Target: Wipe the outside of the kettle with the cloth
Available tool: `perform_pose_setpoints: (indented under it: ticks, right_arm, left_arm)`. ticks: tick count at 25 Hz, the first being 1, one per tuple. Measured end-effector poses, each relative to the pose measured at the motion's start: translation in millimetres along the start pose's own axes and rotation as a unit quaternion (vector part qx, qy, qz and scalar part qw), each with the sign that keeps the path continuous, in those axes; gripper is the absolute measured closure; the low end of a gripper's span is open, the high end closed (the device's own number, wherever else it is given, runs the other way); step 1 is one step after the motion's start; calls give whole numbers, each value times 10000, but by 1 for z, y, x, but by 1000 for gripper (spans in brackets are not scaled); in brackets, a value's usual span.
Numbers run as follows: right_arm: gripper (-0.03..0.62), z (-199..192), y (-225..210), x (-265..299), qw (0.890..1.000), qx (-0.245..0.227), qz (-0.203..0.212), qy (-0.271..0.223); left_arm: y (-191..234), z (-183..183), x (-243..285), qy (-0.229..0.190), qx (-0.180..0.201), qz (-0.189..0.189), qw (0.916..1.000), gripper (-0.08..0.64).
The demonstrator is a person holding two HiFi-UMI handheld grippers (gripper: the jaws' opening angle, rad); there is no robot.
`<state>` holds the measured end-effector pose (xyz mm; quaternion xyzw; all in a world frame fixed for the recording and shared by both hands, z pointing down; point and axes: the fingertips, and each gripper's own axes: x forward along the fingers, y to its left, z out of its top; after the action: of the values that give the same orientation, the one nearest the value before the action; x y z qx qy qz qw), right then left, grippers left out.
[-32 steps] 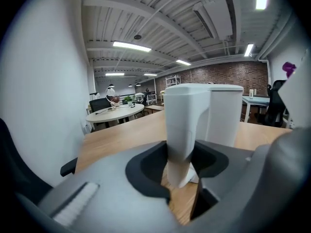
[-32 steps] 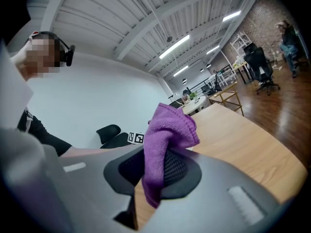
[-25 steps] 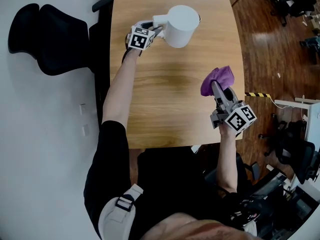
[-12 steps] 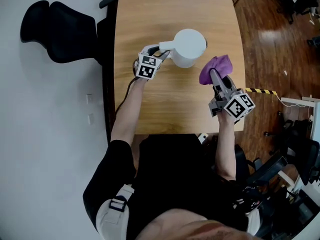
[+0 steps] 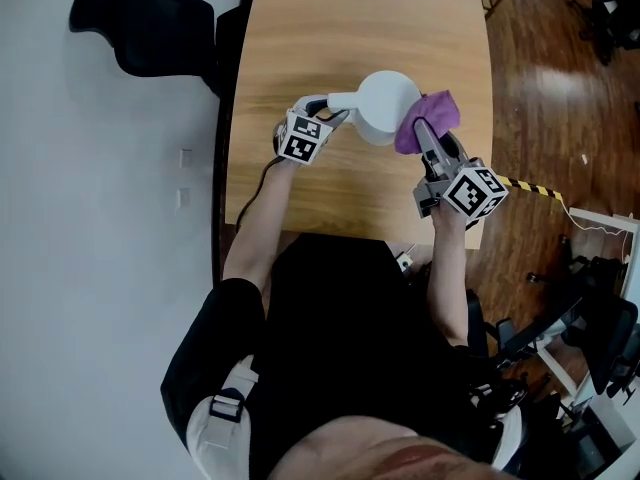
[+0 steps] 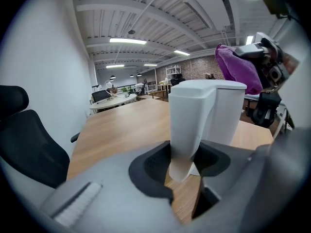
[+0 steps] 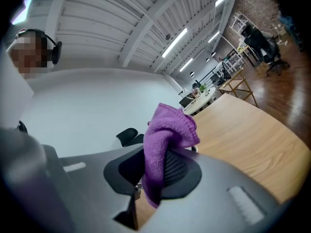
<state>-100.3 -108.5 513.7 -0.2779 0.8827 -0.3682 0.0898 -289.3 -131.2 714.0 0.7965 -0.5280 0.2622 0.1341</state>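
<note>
The kettle (image 5: 388, 106) is smooth matte white plastic: a rounded body with a squared, blocky handle (image 5: 345, 100). It is over the pale wood-grain table (image 5: 330, 28). The left gripper (image 5: 333, 111) has its grey jaws clamped on that handle. The right gripper (image 5: 421, 133) pinches a purple cloth (image 5: 430, 116), nubbly terry bunched into a soft lump, at the kettle's right side.

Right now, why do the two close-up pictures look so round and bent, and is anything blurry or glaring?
Left gripper view: the wide-angle lens bows the ceiling beams and darkens the corners; the kettle is sharp. Right gripper view: same bulge, purple cloth crisp. Head view: little distortion, even light, a pale glare on the wooden floor.
</note>
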Motion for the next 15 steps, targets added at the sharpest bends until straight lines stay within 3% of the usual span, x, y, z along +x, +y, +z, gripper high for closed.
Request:
perform_pose_setpoints:
  ticks: [4, 8, 12, 15]
  right_arm:
    - [538, -14, 24, 5, 9993, -221, 188, 236]
    - [538, -33, 60, 43, 9926, -895, 344, 751]
    - [538, -66, 96, 93, 9725, -1775, 260, 1484]
    - [534, -102, 93, 126, 9445, -2442, -313, 2177]
  left_arm:
    - [-3, -5, -3, 43, 70, 29, 10000, 98]
    - [-4, -13, 0, -106, -2, -79, 9999, 98]
    - [-7, -19, -4, -344, -74, -120, 9993, 97]
    - [-7, -21, -12, -463, -172, -130, 9987, 95]
